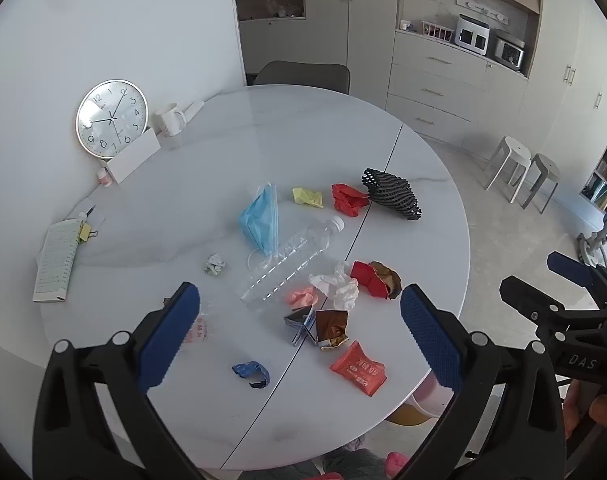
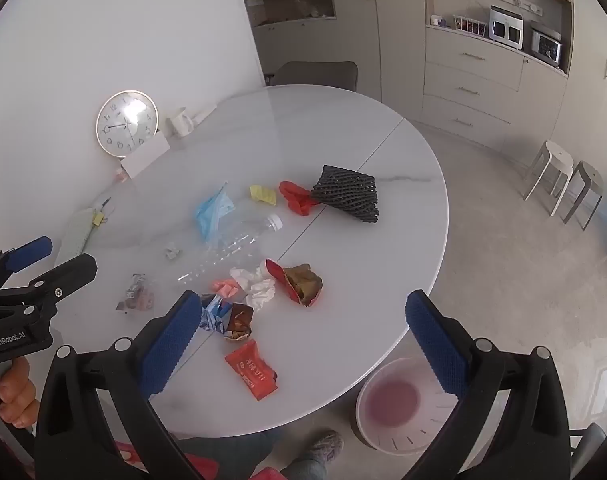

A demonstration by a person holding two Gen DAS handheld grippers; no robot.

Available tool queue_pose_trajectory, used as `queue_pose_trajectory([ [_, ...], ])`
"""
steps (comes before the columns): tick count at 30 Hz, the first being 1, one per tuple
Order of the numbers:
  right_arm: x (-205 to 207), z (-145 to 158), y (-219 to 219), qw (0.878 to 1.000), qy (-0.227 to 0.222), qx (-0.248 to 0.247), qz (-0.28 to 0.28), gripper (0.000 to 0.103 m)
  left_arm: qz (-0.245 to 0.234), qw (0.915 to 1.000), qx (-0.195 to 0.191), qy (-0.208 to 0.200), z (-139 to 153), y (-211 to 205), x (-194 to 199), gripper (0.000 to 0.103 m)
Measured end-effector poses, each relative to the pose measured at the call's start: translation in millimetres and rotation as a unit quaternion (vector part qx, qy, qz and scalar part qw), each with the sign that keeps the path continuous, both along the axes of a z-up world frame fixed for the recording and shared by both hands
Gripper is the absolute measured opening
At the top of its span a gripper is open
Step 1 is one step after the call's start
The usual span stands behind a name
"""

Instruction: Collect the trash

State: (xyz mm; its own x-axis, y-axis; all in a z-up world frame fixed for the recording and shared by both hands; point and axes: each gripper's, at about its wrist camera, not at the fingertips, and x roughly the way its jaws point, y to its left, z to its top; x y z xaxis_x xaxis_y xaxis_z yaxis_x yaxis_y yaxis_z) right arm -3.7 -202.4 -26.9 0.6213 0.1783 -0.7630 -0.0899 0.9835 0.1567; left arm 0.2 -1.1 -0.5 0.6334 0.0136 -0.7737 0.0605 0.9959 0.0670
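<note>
Both grippers hung spread wide and empty above the table [image 1: 263, 128]. The orange wrapper [image 2: 250, 369] lay just right of the right gripper's [image 2: 299, 340] left finger, at lower centre of the right wrist view. It sat nearer that gripper than the left gripper [image 1: 299, 328], with the bin [image 2: 391, 404] at lower right.

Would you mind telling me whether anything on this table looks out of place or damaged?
Yes: litter is strewn over the round table. A clear plastic bottle lies on its side, a blue face mask sits crumpled beside it, and torn wrappers, including a red packet, lie near the front edge. Nothing looks spilled.
</note>
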Motion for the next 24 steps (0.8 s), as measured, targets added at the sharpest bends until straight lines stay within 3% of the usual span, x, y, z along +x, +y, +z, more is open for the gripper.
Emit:
queue_pose_trajectory([
  [1, 0, 0, 0, 1.0, 0.001, 0.0, 0.0, 0.101, -0.005, 0.9999, -0.014, 0.002, 0, 1, 0, 0.097],
  [24, 18, -4, -6, 1.0, 0.003, 0.011, 0.0, 0.101, 0.001, 0.9998, -0.016, 0.011, -6, -2, 11, 0.097],
])
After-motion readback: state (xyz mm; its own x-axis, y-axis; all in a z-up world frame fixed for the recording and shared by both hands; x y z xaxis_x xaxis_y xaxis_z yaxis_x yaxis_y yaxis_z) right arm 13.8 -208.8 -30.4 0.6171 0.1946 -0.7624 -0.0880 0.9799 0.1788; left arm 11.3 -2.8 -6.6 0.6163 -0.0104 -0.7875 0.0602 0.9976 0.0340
